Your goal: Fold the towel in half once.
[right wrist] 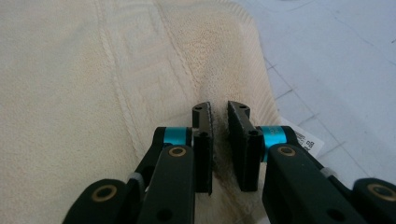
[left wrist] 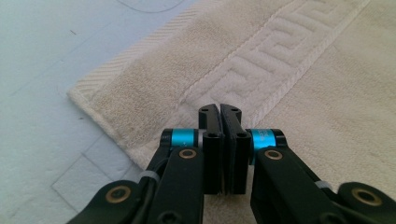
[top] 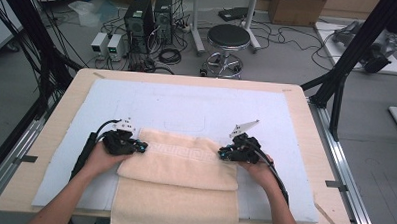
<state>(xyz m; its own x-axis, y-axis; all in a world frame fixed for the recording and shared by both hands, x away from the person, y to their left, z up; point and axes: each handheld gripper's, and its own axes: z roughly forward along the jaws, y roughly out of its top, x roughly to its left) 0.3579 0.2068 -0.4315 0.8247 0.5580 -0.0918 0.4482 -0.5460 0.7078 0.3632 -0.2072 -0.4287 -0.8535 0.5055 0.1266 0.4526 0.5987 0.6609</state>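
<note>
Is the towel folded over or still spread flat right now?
Folded over: the towel has its patterned end doubled back over the rest, leaving a raised edge across the lower layer, which hangs off the table front.

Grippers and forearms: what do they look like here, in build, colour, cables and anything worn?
Each tool, left and right, is black, with two flat black jaws on linked arms, a bright blue collar beside each jaw and brass-coloured pivot pins. A grey three-cornered plate tops the right one, a pale plate with holes the left. A black cable trails back along each forearm. The forearms show no sleeves, and no gloves are worn.
</note>
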